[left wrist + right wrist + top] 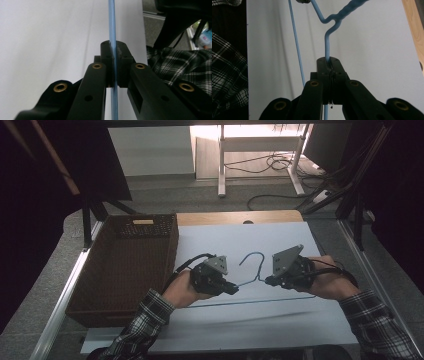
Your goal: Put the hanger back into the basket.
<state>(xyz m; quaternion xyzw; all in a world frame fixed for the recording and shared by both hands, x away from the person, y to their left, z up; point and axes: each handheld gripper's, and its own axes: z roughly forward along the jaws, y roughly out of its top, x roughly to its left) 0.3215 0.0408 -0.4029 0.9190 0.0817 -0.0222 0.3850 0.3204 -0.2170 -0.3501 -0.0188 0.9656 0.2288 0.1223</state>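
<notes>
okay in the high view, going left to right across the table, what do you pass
Wicker basket → left gripper → blue wire hanger, its hook → right gripper. Both grippers' jaws are closed on the hanger.

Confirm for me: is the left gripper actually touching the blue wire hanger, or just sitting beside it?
Touching. The left gripper view shows the left gripper with its jaws closed on the blue wire hanger, the wire running straight between the pads with no gap.
</notes>
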